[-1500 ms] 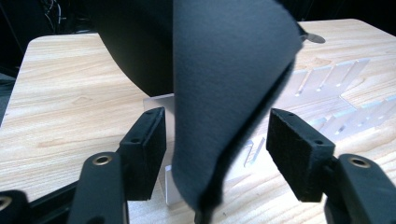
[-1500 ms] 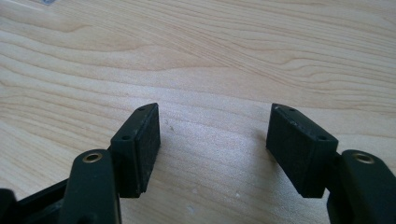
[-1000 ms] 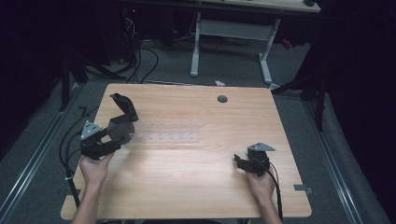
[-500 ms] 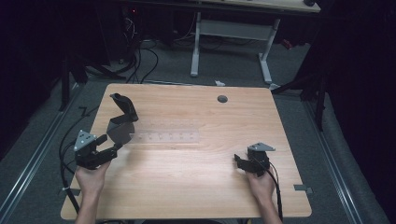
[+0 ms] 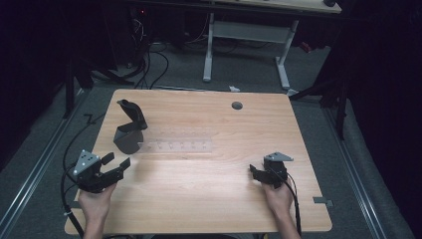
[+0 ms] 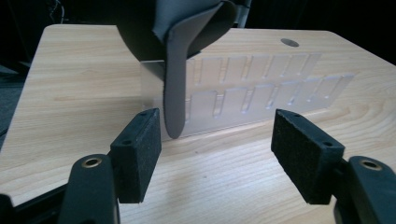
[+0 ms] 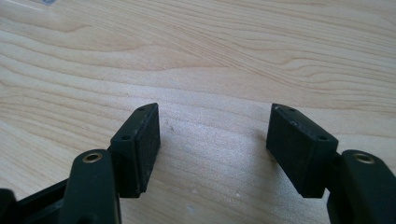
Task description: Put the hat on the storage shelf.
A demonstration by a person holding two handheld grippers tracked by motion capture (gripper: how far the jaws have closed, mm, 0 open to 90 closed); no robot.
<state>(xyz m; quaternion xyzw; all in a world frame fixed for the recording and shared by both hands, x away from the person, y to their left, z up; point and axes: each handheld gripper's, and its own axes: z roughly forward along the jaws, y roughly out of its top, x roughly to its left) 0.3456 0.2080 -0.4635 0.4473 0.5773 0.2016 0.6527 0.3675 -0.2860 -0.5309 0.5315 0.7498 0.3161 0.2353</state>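
Dark folded pouch (image 5: 130,130) rests on clear plastic tray (image 5: 175,146), ungrasped. Left gripper (image 5: 117,163) jaws apart, nearby; right gripper (image 5: 252,172) jaws apart, idle on table (image 5: 199,199).

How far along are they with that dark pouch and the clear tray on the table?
Done, it seems: the dark pouch stands propped on the left end of the clear tray, touching it. In hand: nothing; the left tongs are open just short of the pouch, and the right tongs are open over bare table. What is left I cannot tell.
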